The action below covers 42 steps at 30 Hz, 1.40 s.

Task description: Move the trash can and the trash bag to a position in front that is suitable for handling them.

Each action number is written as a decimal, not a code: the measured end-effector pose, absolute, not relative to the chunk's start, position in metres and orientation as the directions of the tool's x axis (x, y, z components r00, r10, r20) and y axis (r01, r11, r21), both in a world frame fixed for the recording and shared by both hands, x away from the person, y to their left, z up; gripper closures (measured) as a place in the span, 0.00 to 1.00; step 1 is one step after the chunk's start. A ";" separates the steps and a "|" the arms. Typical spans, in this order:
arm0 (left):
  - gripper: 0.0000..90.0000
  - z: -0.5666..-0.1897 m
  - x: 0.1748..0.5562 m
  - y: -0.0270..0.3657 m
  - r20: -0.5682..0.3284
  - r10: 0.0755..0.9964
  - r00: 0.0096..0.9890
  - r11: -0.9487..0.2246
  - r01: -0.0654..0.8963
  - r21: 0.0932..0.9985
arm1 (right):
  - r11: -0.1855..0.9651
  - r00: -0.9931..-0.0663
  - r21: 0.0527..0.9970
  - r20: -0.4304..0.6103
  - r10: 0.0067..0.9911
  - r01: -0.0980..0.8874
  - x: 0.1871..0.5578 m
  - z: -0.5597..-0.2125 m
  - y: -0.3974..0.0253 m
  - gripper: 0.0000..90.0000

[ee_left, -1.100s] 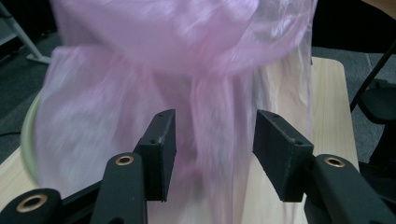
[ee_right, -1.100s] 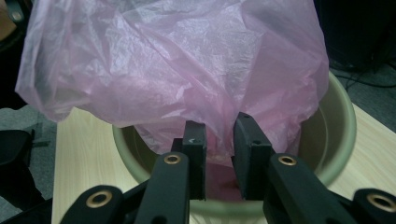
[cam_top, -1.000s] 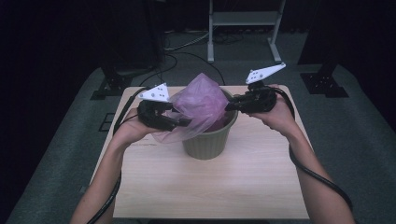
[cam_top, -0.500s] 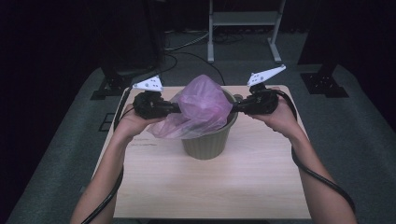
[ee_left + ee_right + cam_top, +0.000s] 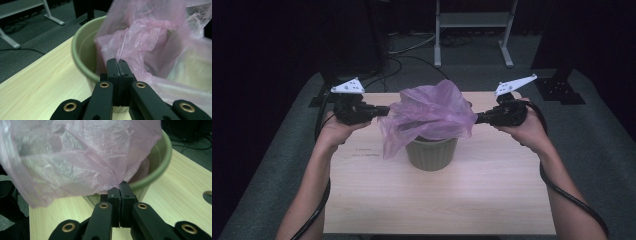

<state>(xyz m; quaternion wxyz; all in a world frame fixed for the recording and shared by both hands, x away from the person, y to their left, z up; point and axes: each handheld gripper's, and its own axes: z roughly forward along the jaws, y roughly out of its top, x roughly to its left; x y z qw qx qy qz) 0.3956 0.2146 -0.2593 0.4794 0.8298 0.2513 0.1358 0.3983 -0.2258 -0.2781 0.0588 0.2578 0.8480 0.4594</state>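
A thin pink plastic bag (image 5: 429, 112) is stretched over a green bin (image 5: 432, 152) that stands mid-table. My left gripper (image 5: 384, 110) is shut on the bag's left edge, and a loose flap hangs down the bin's left side. My right gripper (image 5: 478, 118) is shut on the bag's right edge. In the left gripper view the closed jaws pinch a fold of the bag (image 5: 140, 45) just over the bin's rim (image 5: 77, 60). In the right gripper view the jaws clamp the film (image 5: 82, 160) beside the rim (image 5: 160, 167).
The bin stands on a light wooden table (image 5: 437, 200). A metal stand (image 5: 472, 30) and cables lie on the dark floor beyond the far edge. A hole (image 5: 207, 196) in the tabletop shows at the right of the right gripper view.
Both grippers have moved apart and up, drawing the bag wider over the bin. The bag now spreads above the rim instead of bunching on the left.
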 end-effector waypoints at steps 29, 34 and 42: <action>0.80 -0.290 0.378 0.255 -0.048 0.578 0.814 -0.441 0.361 0.822 | 0.457 -0.832 0.761 0.192 0.521 0.461 0.385 -0.322 -0.258 0.78; 0.73 -0.285 0.371 0.257 -0.032 0.560 0.828 -0.463 0.344 0.817 | 0.456 -0.836 0.770 0.175 0.521 0.445 0.377 -0.315 -0.267 0.69; 0.61 -0.277 0.366 0.257 -0.023 0.552 0.833 -0.466 0.332 0.820 | 0.477 -0.842 0.767 0.149 0.519 0.429 0.360 -0.308 -0.282 0.61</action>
